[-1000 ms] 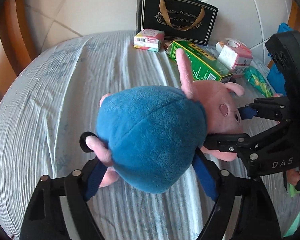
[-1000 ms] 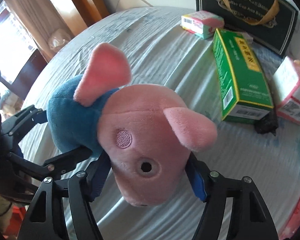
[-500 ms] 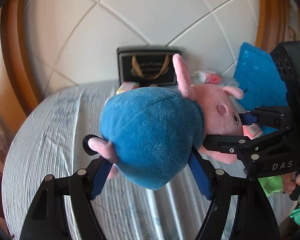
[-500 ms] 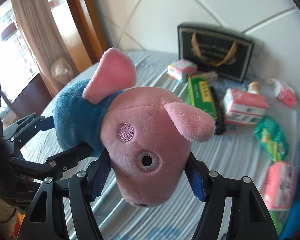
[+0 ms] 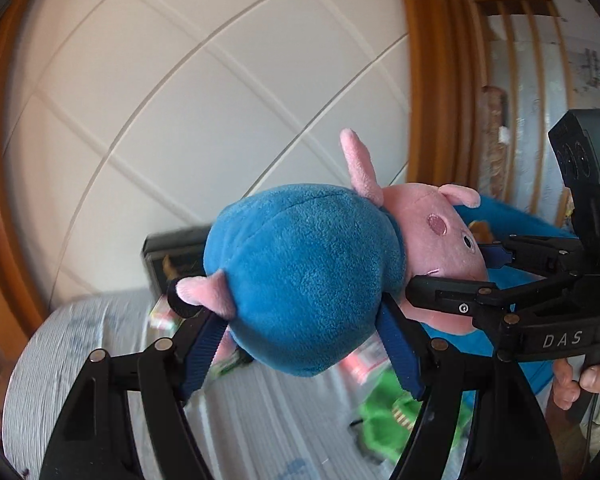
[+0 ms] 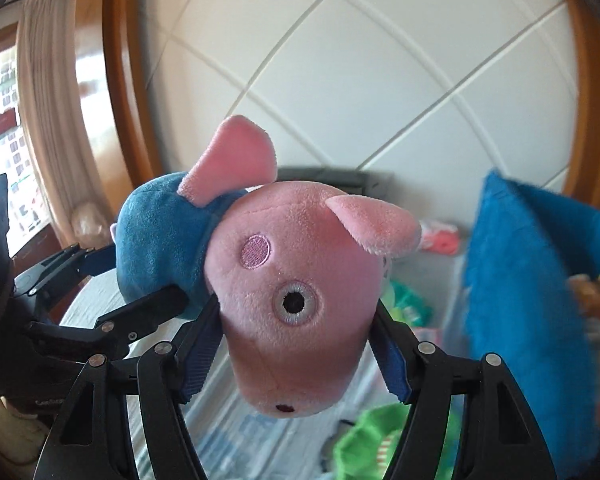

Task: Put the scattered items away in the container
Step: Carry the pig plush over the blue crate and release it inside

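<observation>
Both hand-held grippers clamp one plush pig in mid-air above the desk.

Left wrist view: the left hand-held gripper holds the plush pig by its blue body, one blue pad on each flank. The right hand-held gripper enters from the right and grips the pink head; a hand holds its handle. Below lies the striped desk with blurred packets, a green packet among them. A black gift bag stands against the tiled wall.

Right wrist view: the right hand-held gripper pinches the pig's head, snout downward. The left hand-held gripper grips the blue body from the left. A blue fuzzy container stands at right, well apart from the pig.
</observation>
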The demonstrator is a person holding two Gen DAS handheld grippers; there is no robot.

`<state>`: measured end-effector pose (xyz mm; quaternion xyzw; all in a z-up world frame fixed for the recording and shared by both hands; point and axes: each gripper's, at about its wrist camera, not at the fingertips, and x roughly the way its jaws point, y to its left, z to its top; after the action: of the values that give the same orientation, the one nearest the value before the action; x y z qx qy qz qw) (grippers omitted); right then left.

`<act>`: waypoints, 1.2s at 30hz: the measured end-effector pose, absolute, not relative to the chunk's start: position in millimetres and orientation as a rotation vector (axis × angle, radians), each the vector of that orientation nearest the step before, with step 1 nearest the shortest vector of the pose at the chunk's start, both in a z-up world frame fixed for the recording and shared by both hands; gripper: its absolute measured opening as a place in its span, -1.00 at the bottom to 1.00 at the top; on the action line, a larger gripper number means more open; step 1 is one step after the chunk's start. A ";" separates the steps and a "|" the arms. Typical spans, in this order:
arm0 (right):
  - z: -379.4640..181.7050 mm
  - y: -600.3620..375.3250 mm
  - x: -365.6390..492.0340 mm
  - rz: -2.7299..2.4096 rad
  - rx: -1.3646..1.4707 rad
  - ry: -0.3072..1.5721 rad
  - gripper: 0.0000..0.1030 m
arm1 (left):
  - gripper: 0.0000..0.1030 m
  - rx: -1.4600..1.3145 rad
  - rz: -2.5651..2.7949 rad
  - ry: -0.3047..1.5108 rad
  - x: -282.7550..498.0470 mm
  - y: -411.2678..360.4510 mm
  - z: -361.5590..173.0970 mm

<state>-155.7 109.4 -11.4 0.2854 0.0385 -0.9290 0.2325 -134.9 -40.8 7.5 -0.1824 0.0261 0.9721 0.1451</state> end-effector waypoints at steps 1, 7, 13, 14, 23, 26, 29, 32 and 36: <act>-2.9 126.2 -149.2 -2.574 0.757 0.107 0.35 | 0.43 -0.488 2.790 0.079 -131.4 -18.9 15.3; 37.9 277.6 -112.8 -2.724 0.641 0.082 0.35 | 0.43 -0.417 2.691 0.059 -122.8 135.4 37.9; 17.9 421.1 -115.1 -2.816 0.737 -0.034 0.38 | 0.43 -0.608 2.581 0.068 -128.0 274.8 19.9; 11.2 440.7 -116.3 -2.837 0.772 -0.047 0.43 | 0.43 -0.654 2.566 0.082 -133.9 291.3 13.9; -28.4 529.6 -106.4 -2.931 0.916 -0.123 0.73 | 0.55 -0.831 2.610 0.226 -124.1 359.2 -10.2; -32.8 545.3 -97.3 -2.942 0.916 -0.135 0.90 | 0.55 -0.822 2.625 0.224 -114.3 359.0 -10.9; -25.0 549.9 -75.8 -2.980 0.870 -0.135 0.99 | 0.56 -0.802 2.643 0.201 -104.7 349.7 -7.2; -17.3 543.9 -63.4 -2.966 0.831 -0.163 0.99 | 0.61 -0.743 2.696 0.193 -98.9 324.3 -2.2; 0.2 520.4 -62.5 -2.960 0.763 -0.128 0.99 | 0.92 -0.635 2.824 0.086 -79.9 273.9 9.5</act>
<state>-62.5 520.4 0.2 0.2491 -0.0419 -0.9667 0.0411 -79.9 273.9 9.5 -0.2176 0.0294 0.9679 0.1224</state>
